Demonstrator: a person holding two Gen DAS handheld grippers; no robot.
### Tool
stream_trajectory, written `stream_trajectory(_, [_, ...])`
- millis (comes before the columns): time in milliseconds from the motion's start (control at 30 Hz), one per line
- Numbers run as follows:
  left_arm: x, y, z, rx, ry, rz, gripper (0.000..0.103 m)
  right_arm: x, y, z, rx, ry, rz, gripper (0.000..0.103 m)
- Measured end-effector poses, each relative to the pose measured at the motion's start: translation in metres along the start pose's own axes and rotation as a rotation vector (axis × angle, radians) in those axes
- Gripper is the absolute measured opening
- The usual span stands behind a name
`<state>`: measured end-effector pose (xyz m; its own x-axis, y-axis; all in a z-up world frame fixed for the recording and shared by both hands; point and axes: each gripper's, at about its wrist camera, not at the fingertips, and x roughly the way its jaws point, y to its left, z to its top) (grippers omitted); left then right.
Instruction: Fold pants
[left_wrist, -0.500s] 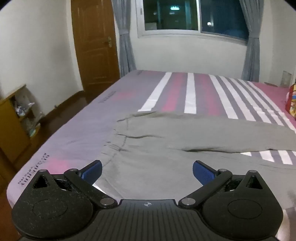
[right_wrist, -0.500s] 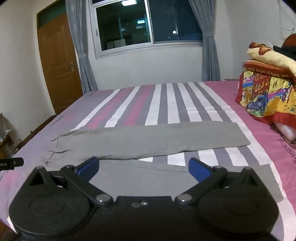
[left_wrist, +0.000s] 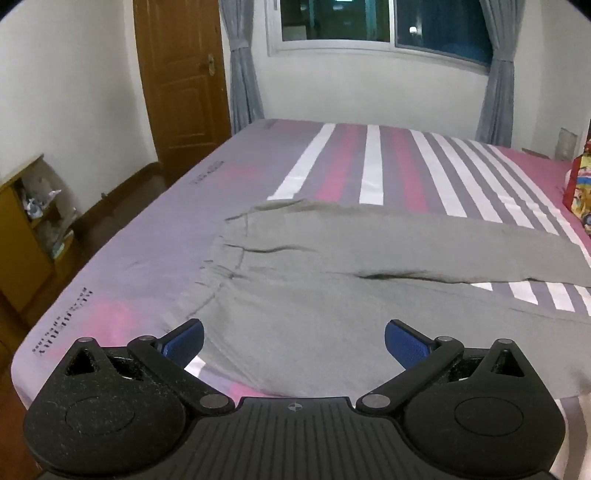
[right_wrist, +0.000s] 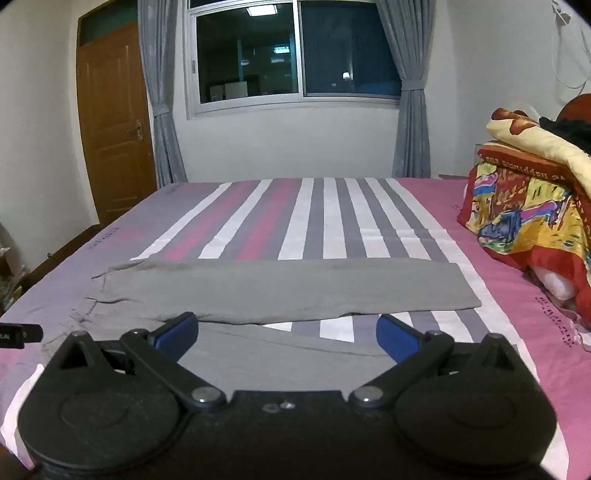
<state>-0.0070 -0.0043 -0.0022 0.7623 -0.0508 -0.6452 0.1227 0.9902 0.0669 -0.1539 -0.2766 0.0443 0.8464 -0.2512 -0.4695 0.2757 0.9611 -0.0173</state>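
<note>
Pants (right_wrist: 280, 284) lie flat near the bed (right_wrist: 332, 206) front edge; left gripper (left_wrist: 293, 338) and right gripper (right_wrist: 286, 334) fingers spread wide, empty. Risk: single-layer pinch bunches fabric.

Grey pants (right_wrist: 280, 291) lie flat, legs spread apart, waistband toward the left.

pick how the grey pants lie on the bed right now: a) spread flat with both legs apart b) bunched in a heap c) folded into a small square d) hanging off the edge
a, the grey pants lie flat on the striped bed, with stripes showing in the gap between the two legs.
</note>
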Motion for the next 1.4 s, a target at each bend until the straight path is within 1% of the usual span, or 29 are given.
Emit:
stream_trajectory(167, [0.000,-0.005,-0.001,0.010,0.010,-0.008,0.103,0.001,0.002,-0.002,0.000,0.006,-0.003,0.103])
stream_trajectory(367, [-0.005,-0.011,0.001,0.016,0.008,-0.017,0.103,0.000,-0.002,-0.004,-0.001,-0.006,0.000,0.103])
stream_trajectory(600, [-0.008,-0.016,0.001,0.025,-0.001,-0.007,0.103,0.000,-0.002,-0.005,-0.001,-0.004,-0.003,0.103])
stream_trajectory(1400, [-0.008,-0.017,0.008,0.040,-0.019,-0.007,0.103,-0.004,-0.001,-0.002,-0.003,-0.026,0.000,0.103])
